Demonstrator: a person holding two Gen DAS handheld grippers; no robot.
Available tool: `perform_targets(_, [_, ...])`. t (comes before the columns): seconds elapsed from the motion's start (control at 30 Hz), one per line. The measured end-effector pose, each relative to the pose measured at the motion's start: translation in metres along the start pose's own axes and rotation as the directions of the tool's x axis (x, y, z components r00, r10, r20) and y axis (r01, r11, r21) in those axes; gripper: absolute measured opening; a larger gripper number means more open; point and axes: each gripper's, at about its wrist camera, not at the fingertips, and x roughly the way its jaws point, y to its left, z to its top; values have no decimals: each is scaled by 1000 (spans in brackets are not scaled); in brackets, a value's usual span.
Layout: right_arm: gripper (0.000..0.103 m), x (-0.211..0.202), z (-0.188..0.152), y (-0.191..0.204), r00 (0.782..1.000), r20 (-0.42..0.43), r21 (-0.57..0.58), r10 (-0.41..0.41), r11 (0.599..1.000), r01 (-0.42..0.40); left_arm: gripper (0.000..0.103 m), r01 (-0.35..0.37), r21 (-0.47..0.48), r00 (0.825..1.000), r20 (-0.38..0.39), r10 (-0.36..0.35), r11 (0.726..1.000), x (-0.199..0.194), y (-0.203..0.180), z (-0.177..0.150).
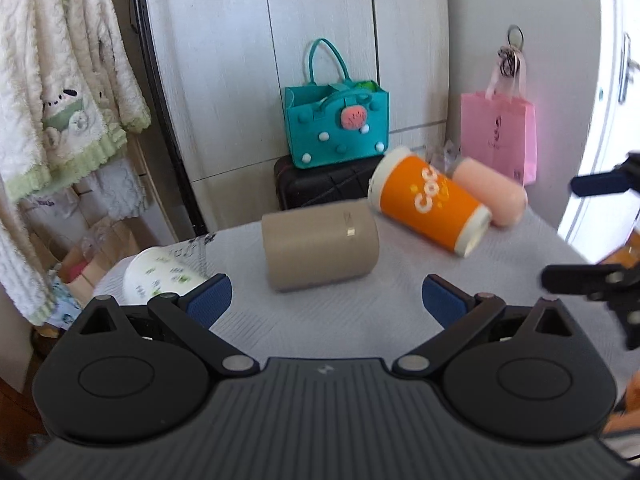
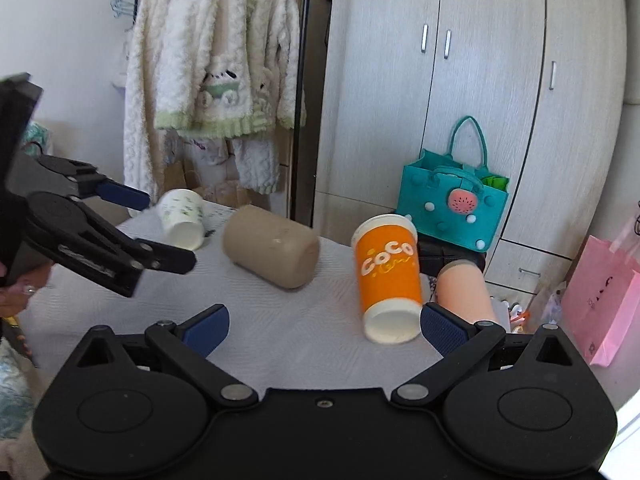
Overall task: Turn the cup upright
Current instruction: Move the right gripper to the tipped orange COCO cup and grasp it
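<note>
Several cups lie on their sides on the white table (image 1: 340,320): a beige cup (image 1: 320,246) in the middle, an orange "CoCo" paper cup (image 1: 430,202) to its right, a pink cup (image 1: 494,192) behind that, and a white patterned cup (image 1: 160,280) at the left edge. My left gripper (image 1: 326,300) is open and empty, just short of the beige cup. My right gripper (image 2: 324,328) is open and empty; the orange cup (image 2: 390,276) lies just inside its right finger (image 2: 444,330), base toward me. The beige cup (image 2: 272,246), white cup (image 2: 182,218) and pink cup (image 2: 466,288) also show there.
A teal felt bag (image 1: 336,120) sits on a black suitcase (image 1: 320,182) behind the table. A pink paper bag (image 1: 498,136) hangs at the right. Fluffy white clothes (image 1: 60,100) hang at the left. Grey wardrobe doors (image 2: 480,80) stand behind.
</note>
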Motion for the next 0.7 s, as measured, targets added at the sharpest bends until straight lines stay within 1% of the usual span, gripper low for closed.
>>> perform_targets(0.1, [102, 26, 10, -14, 1000, -24, -23, 9, 1000, -9, 103, 44, -47, 999, 33, -42, 998, 10, 5, 5])
perform_targets(0.17, [102, 44, 19, -23, 999, -44, -33, 13, 999, -14, 103, 62, -80, 997, 53, -57, 995, 16, 9, 6])
perform_targets(0.23, [100, 63, 28, -32, 996, -85, -30, 37, 999, -39, 103, 77, -115, 995, 65, -70, 990, 22, 15, 5])
perform_targets(0.3, [94, 83, 35, -39, 988, -141, -29, 57, 998, -62, 103, 93, -149, 994, 68, -83, 984, 27, 21, 3])
perform_targets(0.33, [93, 92, 38, -42, 986, -160, -26, 52, 998, -57, 103, 97, -163, 994, 68, -87, 982, 30, 25, 2])
perform_targets(0.37, [93, 99, 41, -45, 983, -178, -19, 48, 998, -52, 103, 96, -173, 994, 66, -86, 980, 32, 27, 1])
perform_targets(0.47, [93, 120, 45, -54, 965, -254, -3, 64, 998, -67, 103, 82, -190, 996, 60, -72, 978, 39, 34, -2])
perform_targets(0.7, [92, 146, 46, -59, 951, -306, -12, 46, 999, -52, 103, 75, -199, 996, 59, -64, 977, 47, 42, -5])
